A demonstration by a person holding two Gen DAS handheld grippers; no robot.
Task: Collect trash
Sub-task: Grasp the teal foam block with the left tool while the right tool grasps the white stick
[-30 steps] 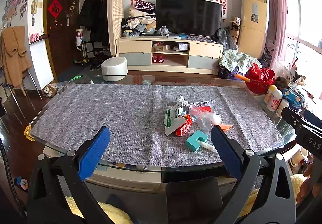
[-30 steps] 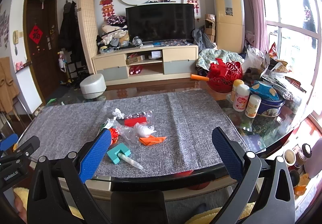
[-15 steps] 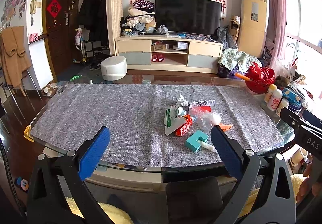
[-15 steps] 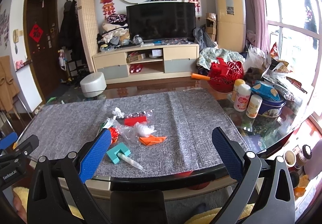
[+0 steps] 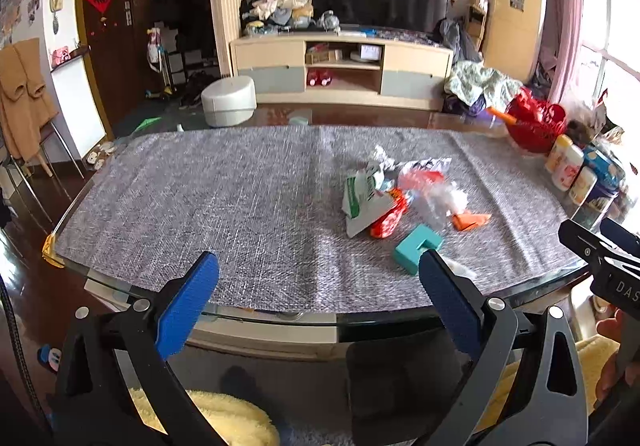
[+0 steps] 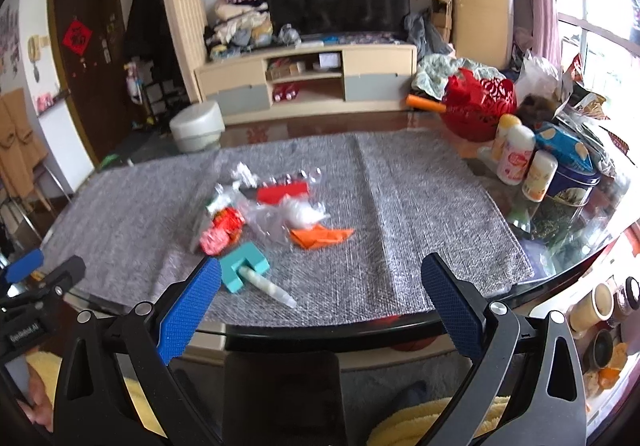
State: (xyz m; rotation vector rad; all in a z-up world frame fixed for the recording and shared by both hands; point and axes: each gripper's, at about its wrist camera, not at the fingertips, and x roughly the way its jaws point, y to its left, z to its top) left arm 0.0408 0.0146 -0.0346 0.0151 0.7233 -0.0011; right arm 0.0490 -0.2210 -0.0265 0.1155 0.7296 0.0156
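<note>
A heap of trash lies on the grey table mat (image 5: 240,197): a green-and-white wrapper (image 5: 362,197), a red wrapper (image 5: 388,217), clear plastic (image 5: 436,197), an orange scrap (image 5: 470,221), a teal block (image 5: 416,248) and a white paper roll (image 6: 268,288). The same heap shows in the right wrist view, with the red wrapper (image 6: 222,232), orange scrap (image 6: 320,237) and teal block (image 6: 242,266). My left gripper (image 5: 318,286) is open and empty, at the table's near edge, left of the heap. My right gripper (image 6: 320,288) is open and empty, at the near edge just right of the teal block.
A red basket (image 6: 478,105), several white bottles (image 6: 514,157) and a blue tin (image 6: 572,181) crowd the table's right end. A white round stool (image 5: 230,99) and a TV cabinet (image 5: 340,69) stand beyond the table. The glass table edge (image 5: 280,316) lies just before both grippers.
Both grippers have moved forward and tipped down toward the table, so the heap looks nearer. Both stay open. Nothing on the table has moved.
</note>
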